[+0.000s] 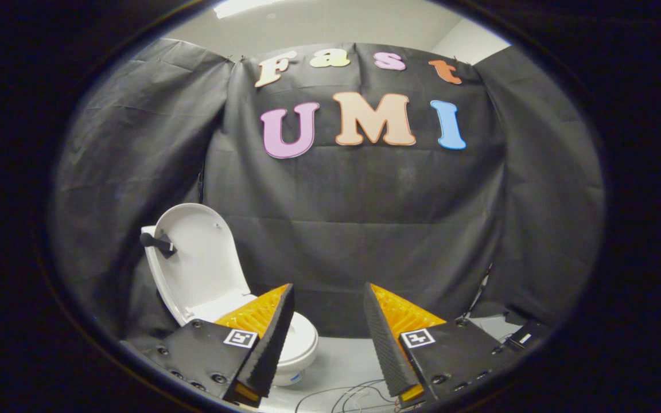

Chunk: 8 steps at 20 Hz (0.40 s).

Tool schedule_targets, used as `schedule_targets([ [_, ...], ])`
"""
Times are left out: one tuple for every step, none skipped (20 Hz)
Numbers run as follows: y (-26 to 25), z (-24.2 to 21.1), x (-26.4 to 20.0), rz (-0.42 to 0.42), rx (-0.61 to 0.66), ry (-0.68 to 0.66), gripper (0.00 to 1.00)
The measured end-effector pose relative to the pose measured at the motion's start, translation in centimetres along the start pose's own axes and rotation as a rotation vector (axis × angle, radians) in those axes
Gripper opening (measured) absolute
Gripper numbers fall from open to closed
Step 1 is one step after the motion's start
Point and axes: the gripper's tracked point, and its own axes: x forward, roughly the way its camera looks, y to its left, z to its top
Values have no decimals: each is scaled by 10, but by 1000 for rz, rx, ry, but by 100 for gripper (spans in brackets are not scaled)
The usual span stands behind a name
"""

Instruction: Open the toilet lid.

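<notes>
**Toilet lid standing raised beyond the gripper's spread fingers**

The gripper (pixel 328 298) is holding its two fingers wide apart with nothing between them; only bare floor and the cloth wall are showing in the gap. Each finger is tapering to a wedge-shaped tip, its inner face covered in fine ridges, and each flat mounting plate is carrying a small square marker and a few round screw heads.

The toilet (pixel 299 344) is sitting just beyond and to the outer side of the left finger. It is a smooth, glossy white piece with a rounded bowl. Its lid (pixel 201 258) is standing upright, an oval shell tilting back toward the wall, its pale inner face turning toward the gripper. A small dark handle-like piece (pixel 157 243) is sticking out from the lid's far edge; what it is made of is hard to tell.

The left finger is covering much of the seat and bowl opening, so the rim is showing only as a curved strip past the fingertip. The base of the toilet is partly cut off below.

The wall (pixel 359 229) behind is hanging as matte black cloth, creased and sagging in soft folds. The floor (pixel 342 361) ahead of the fingers is pale and smooth, with thin wires (pixel 359 396) looping across it near the right finger. A small dark box (pixel 523 335) is lying past the right finger, too blurred to make out
</notes>
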Motion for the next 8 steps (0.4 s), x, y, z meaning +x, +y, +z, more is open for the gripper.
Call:
schedule_targets([
  [-4, -3, -3, 2, -2, 1, 76],
  [-7, -5, -4, 2, -3, 1, 76],
  [-11, -9, -5, 3, 2, 6, 76],
  [-14, -12, -6, 3, 6, 13, 76],
  [-16, -16, -7, 3, 7, 21, 76],
  [-18, -20, -8, 3, 8, 35, 76],
  [-18, -24, -9, 7, 6, 50, 76],
  [-18, -27, -10, 16, 3, 66, 76],
])
